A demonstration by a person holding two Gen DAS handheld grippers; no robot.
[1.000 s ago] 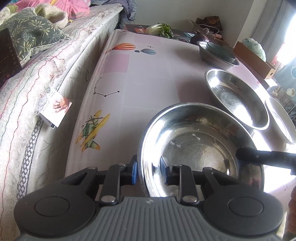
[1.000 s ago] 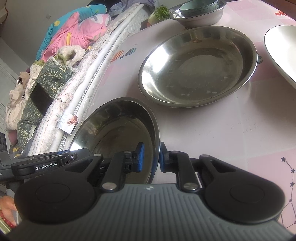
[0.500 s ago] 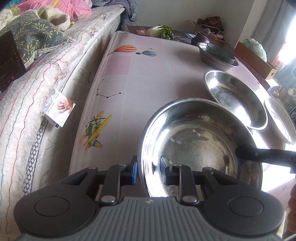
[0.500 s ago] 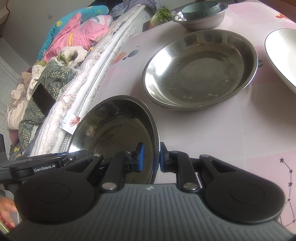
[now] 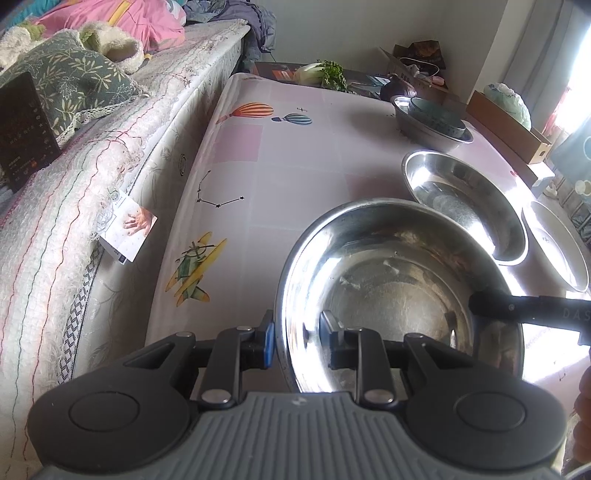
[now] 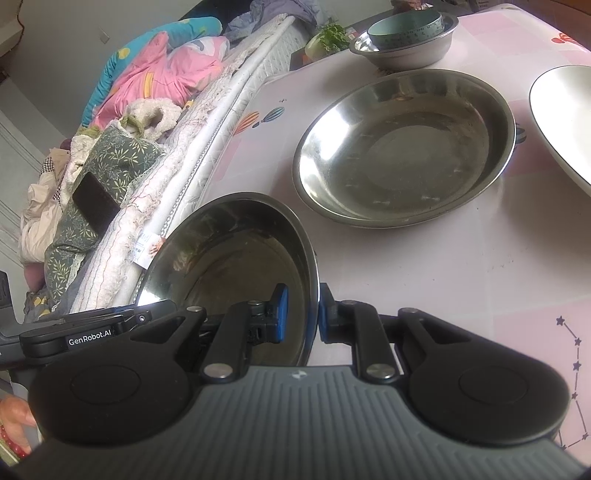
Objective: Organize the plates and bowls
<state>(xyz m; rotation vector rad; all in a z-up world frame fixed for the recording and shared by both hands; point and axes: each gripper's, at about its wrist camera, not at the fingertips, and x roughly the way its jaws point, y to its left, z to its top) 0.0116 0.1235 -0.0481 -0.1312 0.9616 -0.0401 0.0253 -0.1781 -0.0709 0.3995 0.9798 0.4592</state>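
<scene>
A large steel bowl [image 5: 399, 295] [image 6: 229, 266] hangs between both grippers near the front of the table. My left gripper [image 5: 295, 332] is shut on its left rim, one pad inside and one outside. On the opposite rim my right gripper [image 6: 301, 314] is shut the same way; its finger [image 5: 517, 310] shows at the right of the left wrist view. The left gripper's body [image 6: 92, 328] shows beyond the bowl in the right wrist view. The bowl's far edge overlaps a wide steel basin [image 5: 465, 199] [image 6: 402, 147] behind it.
A white plate [image 5: 557, 251] [image 6: 565, 114] lies right of the basin. At the back, a steel bowl [image 5: 432, 125] [image 6: 406, 40] holds a teal bowl [image 6: 404, 24]. The pink tablecloth [image 5: 280, 166] is bare on the left, beside a mattress [image 5: 110, 177]. A cardboard box [image 5: 509, 125] stands far right.
Both views have drifted only slightly. Both grips on the bowl's rim are the same as before.
</scene>
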